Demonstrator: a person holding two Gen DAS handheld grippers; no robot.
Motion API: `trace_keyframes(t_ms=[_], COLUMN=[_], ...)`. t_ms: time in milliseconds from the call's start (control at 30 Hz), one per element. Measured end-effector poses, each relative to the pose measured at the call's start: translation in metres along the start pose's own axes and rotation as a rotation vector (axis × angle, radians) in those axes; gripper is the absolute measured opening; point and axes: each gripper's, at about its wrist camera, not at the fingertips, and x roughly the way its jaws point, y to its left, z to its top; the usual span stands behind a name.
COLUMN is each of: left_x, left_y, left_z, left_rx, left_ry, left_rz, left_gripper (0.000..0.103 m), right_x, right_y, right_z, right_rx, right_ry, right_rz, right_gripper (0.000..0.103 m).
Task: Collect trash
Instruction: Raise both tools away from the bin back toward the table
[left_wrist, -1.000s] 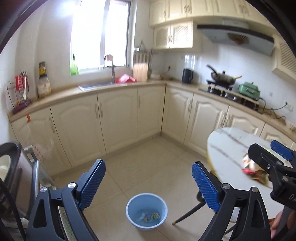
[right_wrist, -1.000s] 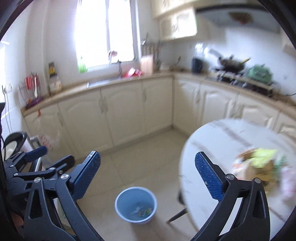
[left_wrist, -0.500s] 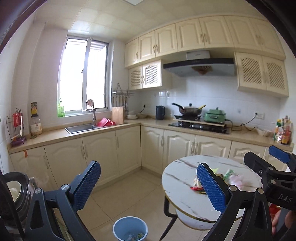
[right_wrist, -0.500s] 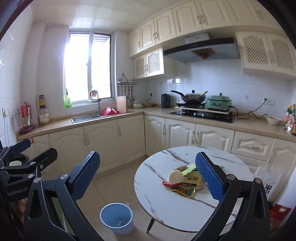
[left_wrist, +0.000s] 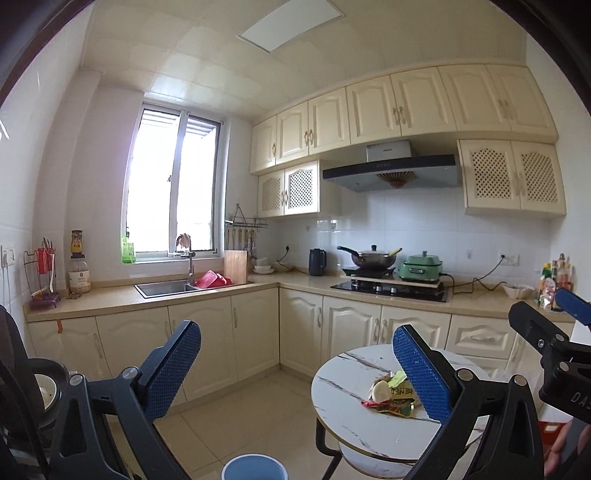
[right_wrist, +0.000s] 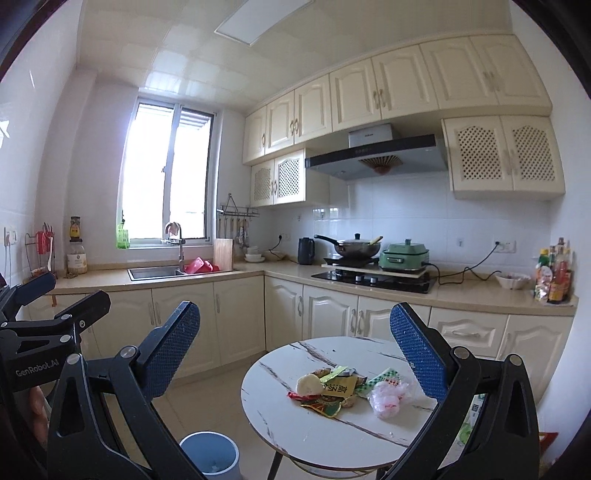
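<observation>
Marble-topped round table (right_wrist: 280, 417) sits low centre of my right view, trash pile (right_wrist: 343, 391) heaped on it. Both my left gripper (left_wrist: 295, 365) and right gripper (right_wrist: 295, 350) gape wide, empty. I'm approaching; next I reach for a wrapper. Blue bin (right_wrist: 210, 456) waits bottom left on tiled kitchen floor.

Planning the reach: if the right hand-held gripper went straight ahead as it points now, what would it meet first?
Probably nothing nearby. The open right hand-held gripper aims over the far rim of the round table, above the trash pile, toward the lower cabinet doors. Depth is unclear.
</observation>
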Motion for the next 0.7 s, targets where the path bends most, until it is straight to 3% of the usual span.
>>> trace_keyframes(t_ms=[433, 700], left_x=[0.001, 0.026], left_y=[-0.006, -0.018], left_z=[0.007, 0.038], left_rx=[0.011, 0.014], left_ry=[-0.011, -0.001], left_rz=[-0.006, -0.009], left_gripper=[0.102, 0.102], right_x=[-0.007, -0.004], right_y=[0.0, -0.003], right_z=[0.002, 0.002], right_rx=[-0.005, -0.001], right_ry=[-0.012, -0.006], right_rz=[-0.003, -0.007], right_gripper=[0.103, 0.103])
